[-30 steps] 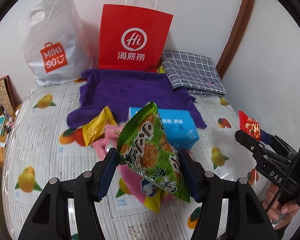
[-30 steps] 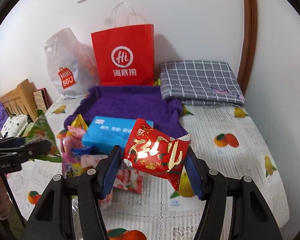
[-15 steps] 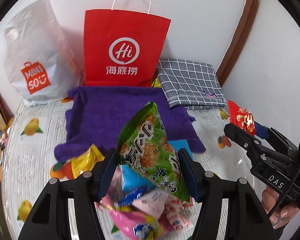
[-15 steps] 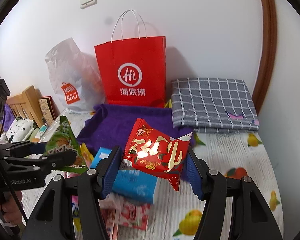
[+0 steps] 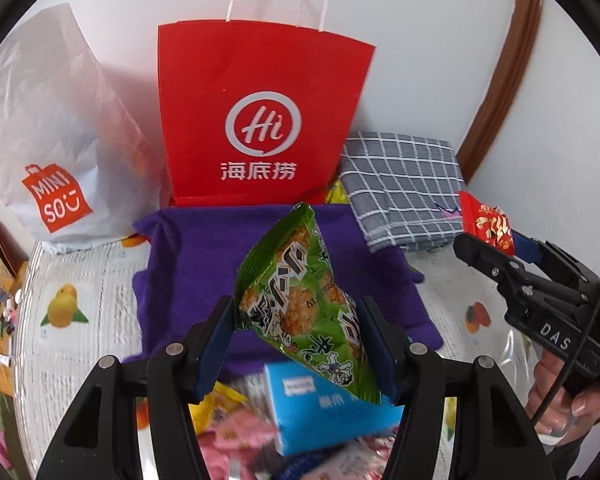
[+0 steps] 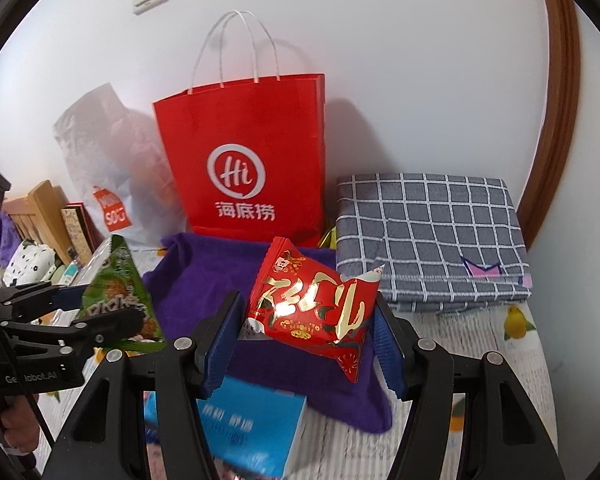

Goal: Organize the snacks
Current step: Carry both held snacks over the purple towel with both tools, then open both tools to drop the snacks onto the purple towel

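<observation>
My left gripper (image 5: 298, 332) is shut on a green snack bag (image 5: 300, 300) and holds it in the air above the purple cloth (image 5: 204, 264). My right gripper (image 6: 306, 328) is shut on a red snack packet (image 6: 312, 312), also in the air over the purple cloth (image 6: 196, 280). Each gripper shows in the other's view: the right one with the red packet (image 5: 488, 224) at the right, the left one with the green bag (image 6: 118, 300) at the left. A red paper bag (image 5: 260, 120) stands upright behind the cloth. A blue box (image 5: 328, 412) and several loose snacks (image 5: 236, 436) lie below.
A white Miniso plastic bag (image 5: 48, 152) stands left of the red bag. A folded grey checked cloth (image 6: 428, 236) lies at the back right by the wall. The fruit-print tablecloth (image 5: 72, 288) covers the table. Wooden furniture with clutter (image 6: 40, 224) is at the left edge.
Both grippers have moved forward and up toward the red paper bag, each still holding its snack. The loose snacks and blue box have dropped lower in both views.
</observation>
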The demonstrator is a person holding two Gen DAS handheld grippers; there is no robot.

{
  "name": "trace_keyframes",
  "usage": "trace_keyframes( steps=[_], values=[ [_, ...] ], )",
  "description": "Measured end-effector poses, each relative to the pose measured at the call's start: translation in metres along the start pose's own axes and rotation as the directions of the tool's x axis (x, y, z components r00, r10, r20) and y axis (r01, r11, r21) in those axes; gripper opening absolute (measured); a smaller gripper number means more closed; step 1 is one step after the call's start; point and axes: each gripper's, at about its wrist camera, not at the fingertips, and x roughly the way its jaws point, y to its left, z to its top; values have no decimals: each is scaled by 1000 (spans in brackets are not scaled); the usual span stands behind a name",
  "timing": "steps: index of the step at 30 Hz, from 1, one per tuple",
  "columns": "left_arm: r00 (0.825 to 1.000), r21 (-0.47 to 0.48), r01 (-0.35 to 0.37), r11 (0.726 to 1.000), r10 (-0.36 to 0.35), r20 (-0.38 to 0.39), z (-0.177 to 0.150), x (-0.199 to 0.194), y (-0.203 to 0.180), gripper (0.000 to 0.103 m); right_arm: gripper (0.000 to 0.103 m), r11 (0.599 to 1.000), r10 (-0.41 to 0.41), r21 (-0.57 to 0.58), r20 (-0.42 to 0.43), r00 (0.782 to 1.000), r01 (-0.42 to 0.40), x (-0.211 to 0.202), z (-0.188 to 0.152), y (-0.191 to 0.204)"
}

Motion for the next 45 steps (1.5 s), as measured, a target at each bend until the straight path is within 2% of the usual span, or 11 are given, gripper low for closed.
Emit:
trace_keyframes(
  steps=[14, 20, 24, 28, 37, 40, 45],
  values=[
    [996, -31, -65, 997, 63, -60, 20, 70, 41, 60, 62, 1000, 21, -21, -57, 998, -22, 85, 30, 0],
    [993, -81, -37, 996, 27, -117, 24, 100, 64, 60, 62, 999, 29, -13, -119, 993, -31, 125, 28, -9],
    [987, -81, -44, 996, 31, -155, 25, 120, 74, 60, 62, 997, 69, -6, -169, 983, -71, 148, 23, -12],
    [979, -88, -43, 995, 25, -200, 25, 139, 82, 60, 62, 997, 70, -22, -240, 968, -78, 173, 11, -10],
    [970, -96, -40, 995, 16, -244, 21, 162, 95, 60, 62, 994, 74, -53, -326, 942, -97, 195, -7, -7],
    [966, -99, -49, 994, 22, -256, 20, 168, 95, 60, 62, 992, 86, -52, -363, 928, -112, 201, -10, -6],
    [966, -104, -33, 994, 5, -260, 19, 172, 96, 61, 62, 991, 75, -71, -374, 925, -109, 205, -15, 3]
  ],
)
